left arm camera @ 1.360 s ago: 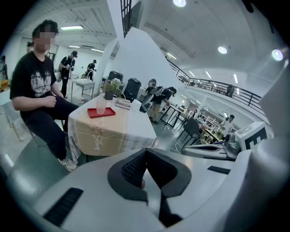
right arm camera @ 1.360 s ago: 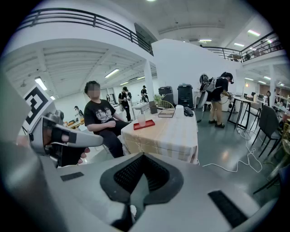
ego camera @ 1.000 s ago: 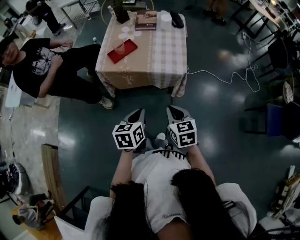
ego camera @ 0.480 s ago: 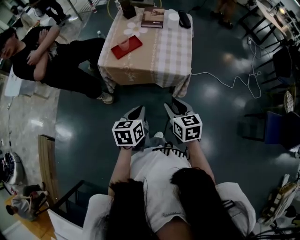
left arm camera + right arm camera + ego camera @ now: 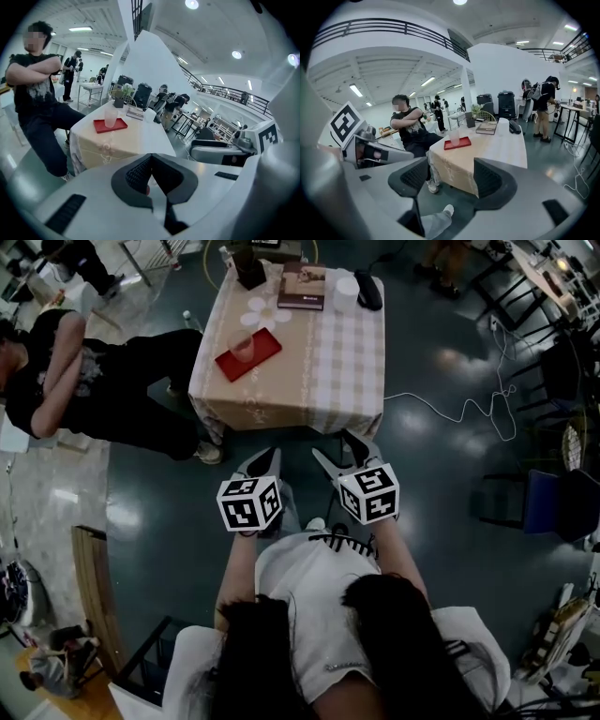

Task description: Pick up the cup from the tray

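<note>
Broadly, a dark, glossy floor (image 5: pixel 450 484) fills the room. On it stands a square surface (image 5: pixel 328 352) draped in a beige-and-white checked cloth, well ahead of both grippers. A person in a black T-shirt (image 5: pixel 56 381) sits just beside its left edge with arms folded.

Nearer the camera, the left gripper (image 5: pixel 260 462), with its marker cube, points toward the surface. Its fingers (image 5: pixel 136 173) are closed tip to tip and hold nothing. The right gripper (image 5: pixel 335 448) is level with it and just beside it. Its fingers (image 5: pixel 487 178) stand well apart, having just been opening, and only the distant surface and the floor show through the gap.

At the far edge of the cloth lie a brown hardcover book (image 5: pixel 305 287) and a black object (image 5: pixel 368 292) that may be a pouch. The flat red rectangular tray (image 5: pixel 266 341) rests near the surface's left edge. The translucent plastic cup (image 5: pixel 243 347) stands upright on it, untouched and well apart from both grippers.
</note>
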Action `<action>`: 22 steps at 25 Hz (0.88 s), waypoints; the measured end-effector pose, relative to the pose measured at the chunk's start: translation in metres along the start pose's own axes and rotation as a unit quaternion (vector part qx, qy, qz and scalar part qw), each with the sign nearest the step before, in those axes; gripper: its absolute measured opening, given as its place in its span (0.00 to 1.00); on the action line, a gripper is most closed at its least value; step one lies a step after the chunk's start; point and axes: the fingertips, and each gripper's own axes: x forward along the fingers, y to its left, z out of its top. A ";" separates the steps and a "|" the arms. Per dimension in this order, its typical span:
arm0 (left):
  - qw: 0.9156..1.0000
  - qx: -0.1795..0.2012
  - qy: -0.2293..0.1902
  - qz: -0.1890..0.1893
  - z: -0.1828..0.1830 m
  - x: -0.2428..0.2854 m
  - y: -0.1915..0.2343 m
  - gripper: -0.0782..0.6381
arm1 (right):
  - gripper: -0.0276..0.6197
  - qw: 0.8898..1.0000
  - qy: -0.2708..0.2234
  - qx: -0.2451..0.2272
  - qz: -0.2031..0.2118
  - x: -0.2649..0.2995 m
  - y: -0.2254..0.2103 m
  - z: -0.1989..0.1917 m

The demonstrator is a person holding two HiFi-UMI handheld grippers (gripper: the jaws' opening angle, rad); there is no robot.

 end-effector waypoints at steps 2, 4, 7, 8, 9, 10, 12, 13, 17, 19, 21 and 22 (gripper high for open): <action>1.000 0.000 0.002 0.001 0.014 0.011 0.012 0.12 | 0.50 1.000 0.005 -0.004 0.003 0.018 -0.002 0.011; 1.000 -0.003 0.005 -0.001 0.028 0.022 0.024 0.12 | 0.54 1.000 0.011 -0.013 0.007 0.036 -0.002 0.022; 1.000 -0.006 0.009 -0.008 0.051 0.034 0.041 0.12 | 0.56 0.999 0.020 -0.025 0.007 0.060 0.000 0.038; 1.000 -0.006 0.010 -0.009 0.057 0.037 0.046 0.12 | 0.57 0.999 0.021 -0.026 0.006 0.067 0.000 0.043; 1.000 -0.004 0.012 -0.008 0.063 0.040 0.052 0.12 | 0.57 0.999 0.022 -0.026 0.004 0.074 0.000 0.047; 1.000 -0.002 0.014 -0.008 0.068 0.043 0.057 0.12 | 0.57 0.999 0.023 -0.026 0.003 0.080 -0.001 0.051; 1.000 0.003 0.018 -0.008 0.077 0.049 0.068 0.12 | 0.57 0.999 0.024 -0.023 0.007 0.092 0.001 0.058; 1.000 0.004 0.020 -0.009 0.081 0.051 0.072 0.12 | 0.57 1.000 0.022 -0.019 0.010 0.098 0.002 0.063; 1.000 0.011 0.028 -0.011 0.096 0.060 0.092 0.12 | 0.58 1.000 0.017 -0.016 0.006 0.121 0.002 0.078; 0.999 0.010 0.028 -0.010 0.103 0.065 0.103 0.12 | 0.59 0.999 0.020 -0.030 0.006 0.134 0.004 0.084; 0.999 0.012 0.030 -0.011 0.108 0.070 0.112 0.12 | 0.61 0.999 0.020 -0.034 0.016 0.147 0.007 0.089; 0.999 0.016 0.032 -0.010 0.110 0.072 0.117 0.12 | 0.63 0.999 0.020 -0.036 0.020 0.153 0.009 0.091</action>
